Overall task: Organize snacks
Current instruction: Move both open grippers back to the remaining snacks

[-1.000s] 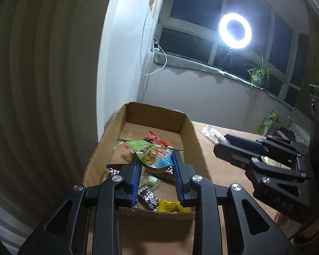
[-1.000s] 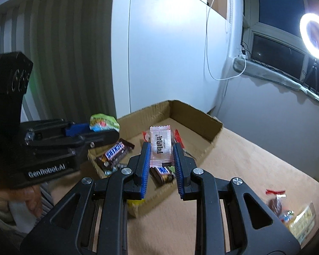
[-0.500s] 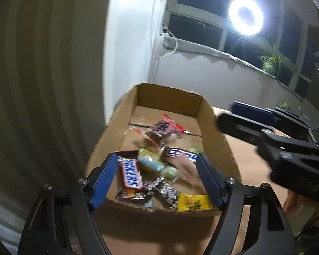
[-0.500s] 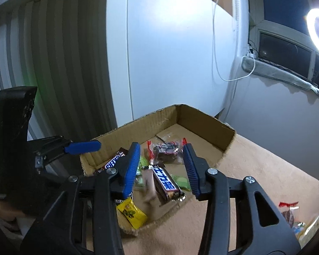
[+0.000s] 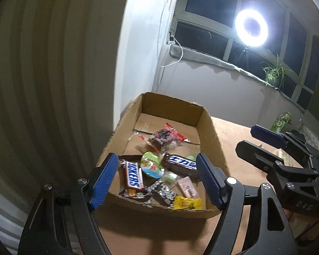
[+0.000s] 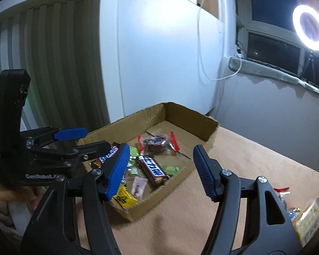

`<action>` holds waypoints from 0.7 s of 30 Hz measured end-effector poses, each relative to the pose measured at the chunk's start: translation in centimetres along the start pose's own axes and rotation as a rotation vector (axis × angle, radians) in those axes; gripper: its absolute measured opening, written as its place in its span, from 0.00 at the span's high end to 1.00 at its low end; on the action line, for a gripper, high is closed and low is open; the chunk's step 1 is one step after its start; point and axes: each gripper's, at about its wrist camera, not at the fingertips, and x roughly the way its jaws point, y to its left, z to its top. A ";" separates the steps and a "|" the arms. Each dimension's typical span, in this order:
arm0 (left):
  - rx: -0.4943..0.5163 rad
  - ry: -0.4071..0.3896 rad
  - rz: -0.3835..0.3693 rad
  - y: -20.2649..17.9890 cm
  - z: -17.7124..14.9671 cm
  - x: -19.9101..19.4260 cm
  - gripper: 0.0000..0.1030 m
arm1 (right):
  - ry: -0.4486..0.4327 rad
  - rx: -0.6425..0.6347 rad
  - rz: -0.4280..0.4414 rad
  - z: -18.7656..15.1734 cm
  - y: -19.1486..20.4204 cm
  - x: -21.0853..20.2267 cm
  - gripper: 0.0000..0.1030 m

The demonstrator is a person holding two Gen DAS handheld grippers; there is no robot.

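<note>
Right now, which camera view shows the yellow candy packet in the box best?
The left wrist view shows the yellow candy packet best: it lies whole and unhidden at the cardboard box's near corner. In the right wrist view, the packet is partly covered by a finger of the right hand-held gripper.

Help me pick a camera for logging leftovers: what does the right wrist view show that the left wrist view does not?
Only the right wrist view: loose snack packets on the table, outside the box, and the left gripper, open.
Only the left wrist view: a potted plant on the sill, a green carton, and the right gripper, open.
Both: the cardboard box of snacks, the yellow packet, the pink packet, the ring light.
</note>
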 end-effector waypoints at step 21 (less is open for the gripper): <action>0.189 0.012 -0.103 -12.5 1.0 1.0 0.26 | 0.214 0.254 -0.075 -9.3 -13.6 -4.5 0.26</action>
